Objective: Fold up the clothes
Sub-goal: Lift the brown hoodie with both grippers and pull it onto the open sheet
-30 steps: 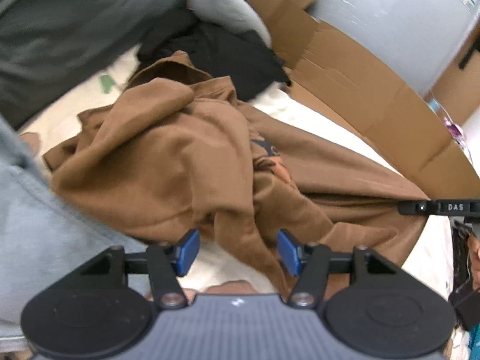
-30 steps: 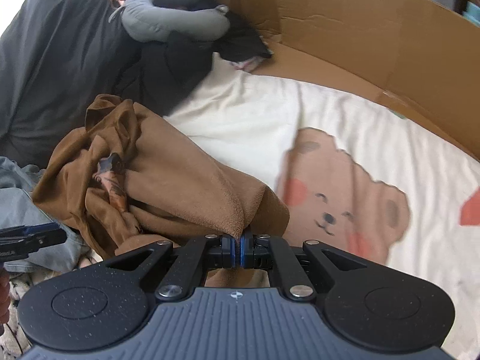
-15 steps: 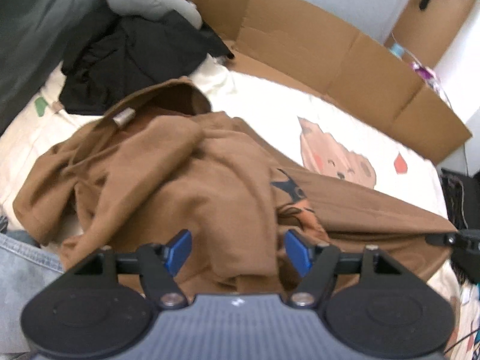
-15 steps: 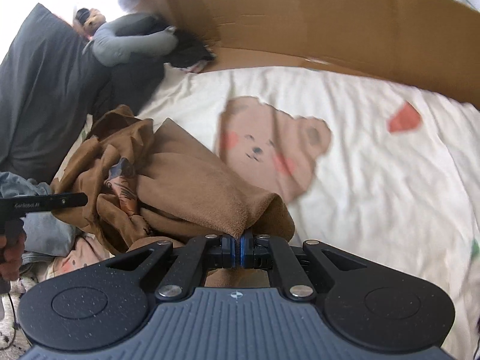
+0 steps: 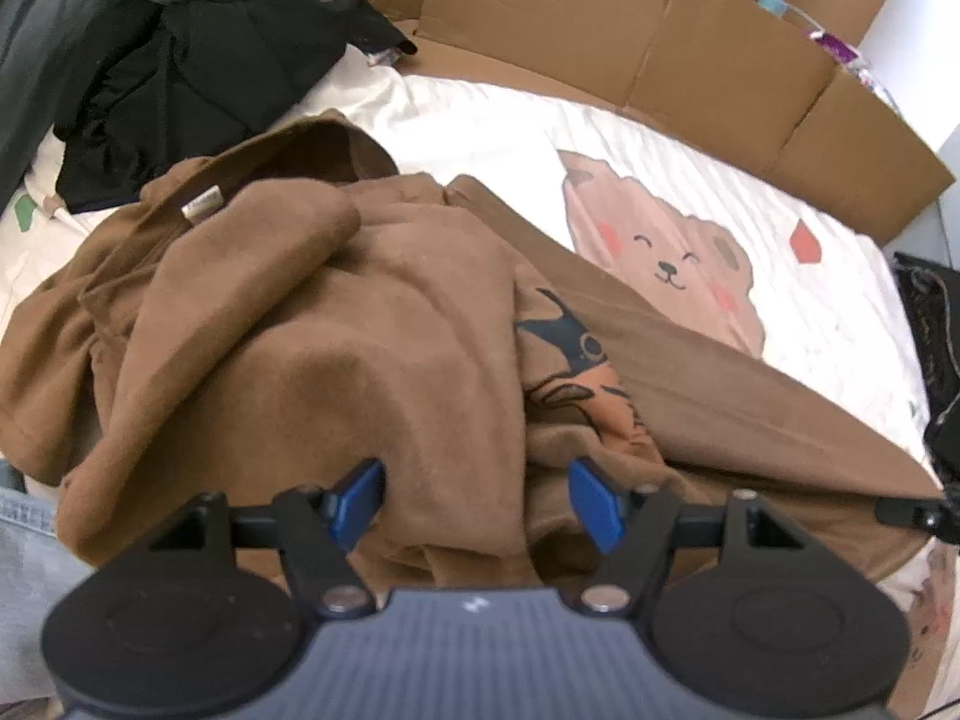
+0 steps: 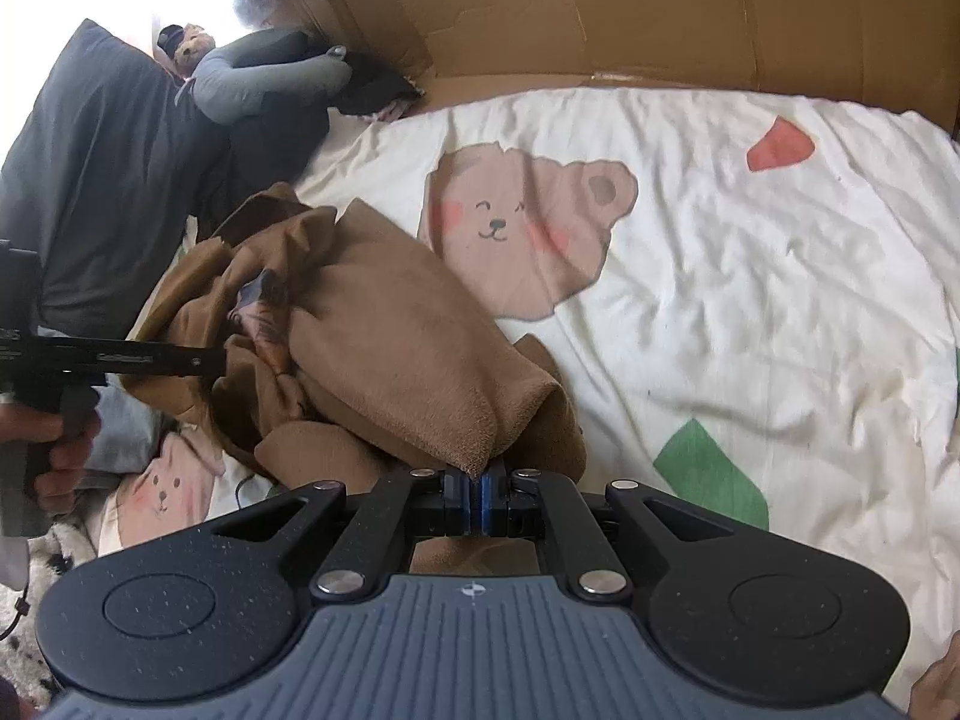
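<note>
Right gripper is clamped on a corner of the one brown garment; only the right wrist view shows this pinch. Left gripper stands spread wide, the garment bunched between its blue pads. A hand grips its handle. Beyond lies the bear-print sheet.

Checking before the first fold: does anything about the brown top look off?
Yes. The brown top lies bunched and twisted, its printed front buried in folds. The right tool pinches one edge; the left tool is open.
</note>
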`<state>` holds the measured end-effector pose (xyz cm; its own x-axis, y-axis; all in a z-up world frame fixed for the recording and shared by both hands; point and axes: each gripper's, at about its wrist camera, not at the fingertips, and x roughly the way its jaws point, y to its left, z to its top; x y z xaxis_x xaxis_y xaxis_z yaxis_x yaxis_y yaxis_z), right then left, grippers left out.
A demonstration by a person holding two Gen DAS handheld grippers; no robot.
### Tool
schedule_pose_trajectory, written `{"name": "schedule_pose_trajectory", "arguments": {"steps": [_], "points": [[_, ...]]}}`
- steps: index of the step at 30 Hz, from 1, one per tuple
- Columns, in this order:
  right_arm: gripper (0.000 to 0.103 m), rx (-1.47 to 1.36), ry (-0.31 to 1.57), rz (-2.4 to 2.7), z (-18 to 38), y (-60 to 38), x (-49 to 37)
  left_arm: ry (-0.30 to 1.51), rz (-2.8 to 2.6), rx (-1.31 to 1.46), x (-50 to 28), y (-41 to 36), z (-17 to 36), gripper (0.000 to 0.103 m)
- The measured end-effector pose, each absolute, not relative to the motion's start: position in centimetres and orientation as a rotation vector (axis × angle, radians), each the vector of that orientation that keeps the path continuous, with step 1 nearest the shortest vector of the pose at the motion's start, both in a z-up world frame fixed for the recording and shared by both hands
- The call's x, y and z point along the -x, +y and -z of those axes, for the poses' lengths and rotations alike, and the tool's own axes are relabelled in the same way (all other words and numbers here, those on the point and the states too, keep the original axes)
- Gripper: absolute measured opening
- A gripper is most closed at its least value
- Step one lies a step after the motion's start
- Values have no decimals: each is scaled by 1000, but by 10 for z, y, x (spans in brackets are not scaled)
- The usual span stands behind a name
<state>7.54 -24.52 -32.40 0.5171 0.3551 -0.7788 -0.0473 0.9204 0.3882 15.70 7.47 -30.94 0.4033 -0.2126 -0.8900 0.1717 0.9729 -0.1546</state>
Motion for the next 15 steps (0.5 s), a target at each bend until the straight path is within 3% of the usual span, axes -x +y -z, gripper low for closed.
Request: {"name": "schedule_pose_trajectory", "arguments": {"steps": [2, 5, 15], "points": [[0, -347, 1012, -245, 324, -248, -72, 1141, 241, 38, -157, 75, 311, 41], [0, -359, 1027, -230, 323, -255, -64, 1147, 256, 78, -152, 84, 308, 22], [0, -383, 1103, -166, 324, -277, -21, 1185, 374, 148, -119, 83, 304, 17]]}}
